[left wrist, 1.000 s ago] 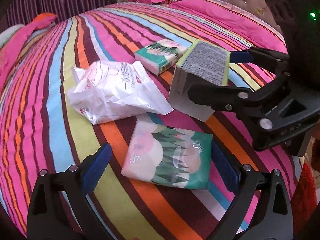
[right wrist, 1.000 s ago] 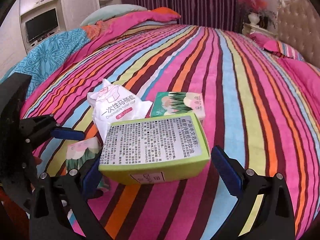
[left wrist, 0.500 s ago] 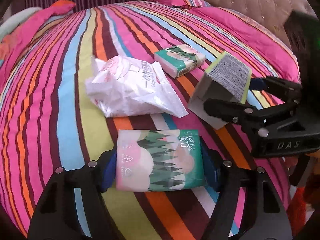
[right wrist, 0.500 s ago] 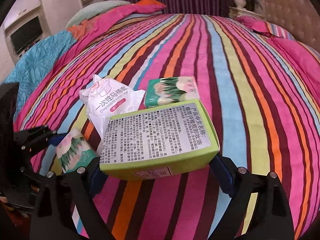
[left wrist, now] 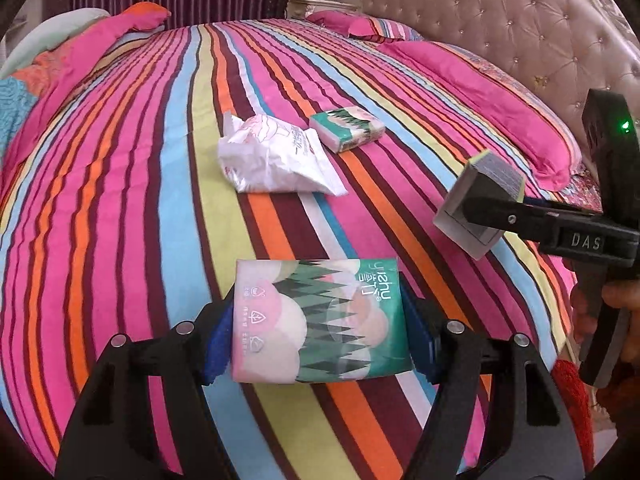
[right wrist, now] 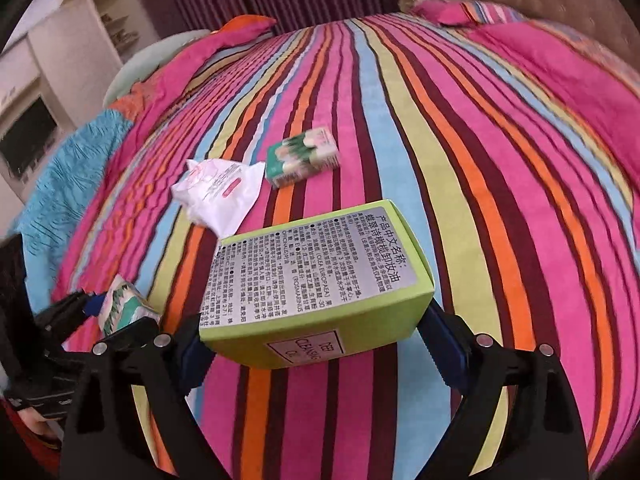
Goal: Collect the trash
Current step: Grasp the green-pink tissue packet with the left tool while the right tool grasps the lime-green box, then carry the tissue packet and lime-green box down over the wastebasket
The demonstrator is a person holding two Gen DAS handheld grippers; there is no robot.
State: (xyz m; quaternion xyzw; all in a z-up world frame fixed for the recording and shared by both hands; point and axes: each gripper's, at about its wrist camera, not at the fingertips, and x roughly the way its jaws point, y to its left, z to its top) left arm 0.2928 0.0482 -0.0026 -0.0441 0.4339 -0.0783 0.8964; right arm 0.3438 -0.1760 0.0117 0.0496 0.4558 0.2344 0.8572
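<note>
1. Gripping a tissue pack (left wrist: 320, 320), the left gripper (left wrist: 320, 340) has both pads pressed on its sides, clear of the bedspread (left wrist: 140, 200).
2. Clamping a green box (right wrist: 316, 284), the right gripper (right wrist: 316, 340) holds it lifted.
3. Beyond both, a white wrapper (left wrist: 272, 160) and a second pack (left wrist: 348, 128) lie on the bedspread, just beside each other.

Left hand-held gripper (left wrist: 320, 344): jaws clamped on a tissue pack (left wrist: 320, 320), pitched downward. Right hand-held gripper (right wrist: 316, 338): jaws clamped on a green box (right wrist: 316, 280), likewise pitched downward.
</note>
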